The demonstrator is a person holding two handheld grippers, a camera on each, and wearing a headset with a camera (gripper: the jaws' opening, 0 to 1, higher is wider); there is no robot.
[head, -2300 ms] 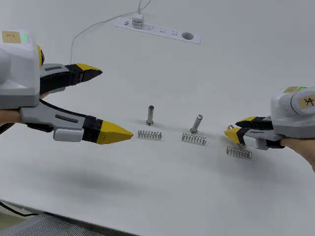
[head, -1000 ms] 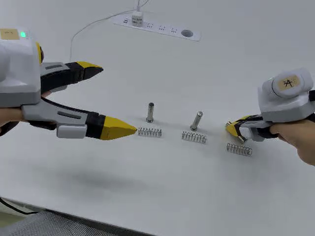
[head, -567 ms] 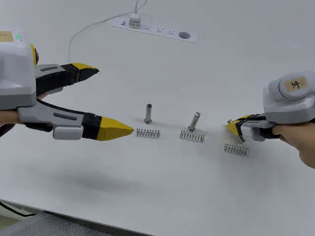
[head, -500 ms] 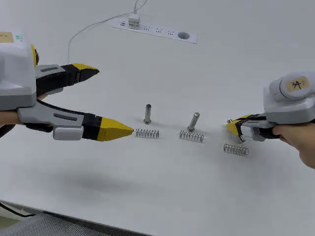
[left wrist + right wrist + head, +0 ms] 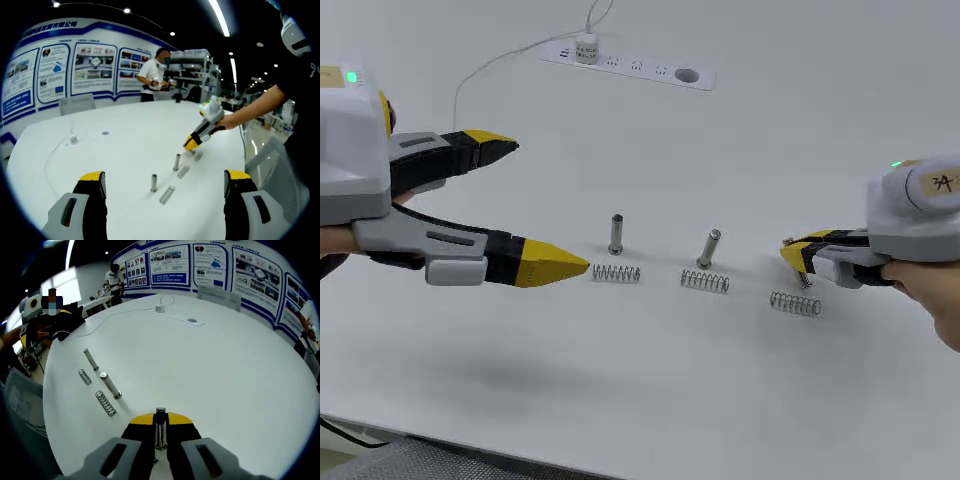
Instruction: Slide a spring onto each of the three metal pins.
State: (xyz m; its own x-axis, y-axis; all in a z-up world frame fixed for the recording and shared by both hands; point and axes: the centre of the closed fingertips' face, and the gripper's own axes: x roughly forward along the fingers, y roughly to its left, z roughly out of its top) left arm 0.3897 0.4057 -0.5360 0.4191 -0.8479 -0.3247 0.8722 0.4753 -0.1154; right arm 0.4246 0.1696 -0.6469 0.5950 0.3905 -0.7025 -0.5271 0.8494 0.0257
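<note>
Two metal pins stand upright on the white table, the left pin [image 5: 616,233] [image 5: 154,182] [image 5: 90,359] and the middle pin [image 5: 709,247] [image 5: 176,161] [image 5: 110,385]. A spring lies in front of each: the left spring [image 5: 617,273], the middle spring [image 5: 705,283]. A third spring [image 5: 795,304] lies at the right. My right gripper [image 5: 795,255] [image 5: 160,421] is shut on the third pin [image 5: 160,432], just behind that spring. My left gripper [image 5: 535,207] [image 5: 165,180] hangs wide open to the left of the left spring, holding nothing.
A white power strip [image 5: 620,63] with a plugged-in cable lies at the table's far side. The table's near edge [image 5: 520,455] runs along the bottom of the head view. A person [image 5: 152,80] stands at a distant bench.
My right gripper has rolled its body up and back to level while staying shut on the third pin. The left gripper, the other pins and the springs have kept their places.
</note>
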